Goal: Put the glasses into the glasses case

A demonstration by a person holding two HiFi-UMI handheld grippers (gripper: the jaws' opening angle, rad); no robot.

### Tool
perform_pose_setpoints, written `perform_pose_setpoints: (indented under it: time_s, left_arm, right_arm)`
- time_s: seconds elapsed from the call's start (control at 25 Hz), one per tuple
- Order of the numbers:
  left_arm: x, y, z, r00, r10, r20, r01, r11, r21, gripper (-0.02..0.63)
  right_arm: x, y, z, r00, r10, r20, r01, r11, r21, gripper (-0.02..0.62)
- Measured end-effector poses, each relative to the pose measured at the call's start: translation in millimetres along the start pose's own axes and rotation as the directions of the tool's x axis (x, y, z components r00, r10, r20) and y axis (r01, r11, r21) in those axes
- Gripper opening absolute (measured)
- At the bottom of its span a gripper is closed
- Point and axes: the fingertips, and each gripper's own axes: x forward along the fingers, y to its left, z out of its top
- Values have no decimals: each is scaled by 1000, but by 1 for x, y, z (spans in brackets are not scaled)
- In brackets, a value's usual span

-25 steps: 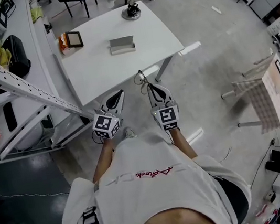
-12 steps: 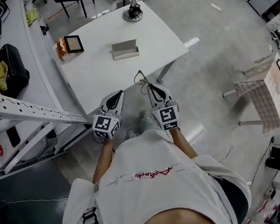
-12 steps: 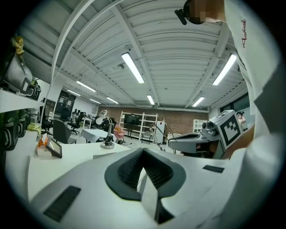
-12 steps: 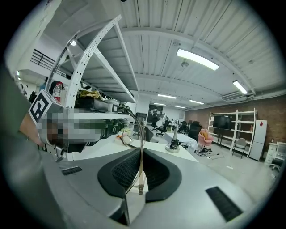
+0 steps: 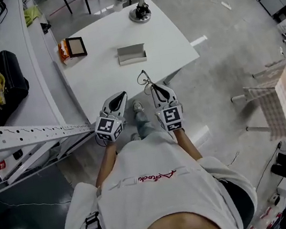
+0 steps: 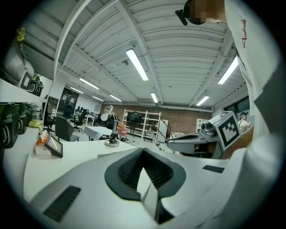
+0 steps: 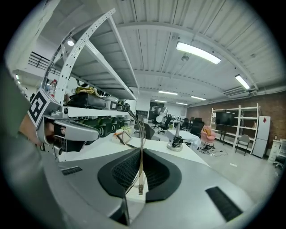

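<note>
Wire-framed glasses point(image 5: 144, 78) hang pinched in the fingers of the right gripper point(image 5: 156, 88); left gripper point(image 5: 122, 95) closed, empty; glasses case point(image 5: 132, 54) lies unreached on the counter point(image 5: 96, 64).

One left gripper point(image 5: 123, 94), one right gripper point(image 5: 153, 87), one pair of glasses point(image 5: 144, 78), one glasses case point(image 5: 132, 54), one lamp point(image 5: 140, 12)

Right gripper point(image 7: 141, 153), jaws closed on one thin temple of the glasses point(image 7: 143, 134). The temple stands upright between the dark ribbed pads point(image 7: 123, 172), and the frame shows just to its left, over the white table point(image 7: 105, 150). The left gripper point(image 7: 91, 131) is at the left edge with its marker cube facing the camera. A lamp point(image 7: 175, 143) stands farther along the table. A perforated white rack point(image 7: 82, 49) slants overhead at left.
</note>
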Motion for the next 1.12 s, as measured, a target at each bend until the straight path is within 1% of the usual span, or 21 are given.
perform_pose_setpoints:
  time_s: [0.48, 0.68, 0.88, 1.12]
  left_arm:
    - [82, 70, 16, 1000, 11, -28, -11, 1000, -17, 9]
    - [112, 94, 13, 998, 14, -53, -16, 999, -40, 9]
    - [138, 115, 11, 996, 20, -89, -25, 998, -56, 9]
    - [152, 136, 4, 991, 54, -122, -64, 994, -86, 9]
  right_arm:
    - [90, -40, -12, 997, 50, -61, -48, 998, 29, 29]
    - [118, -53, -28, 991, 74, -109, -68, 996, 53, 29]
    - [145, -64, -52, 979, 108, -174, -94, 992, 87, 29]
    - [176, -65, -80, 949, 190, -251, -163, 979, 124, 29]
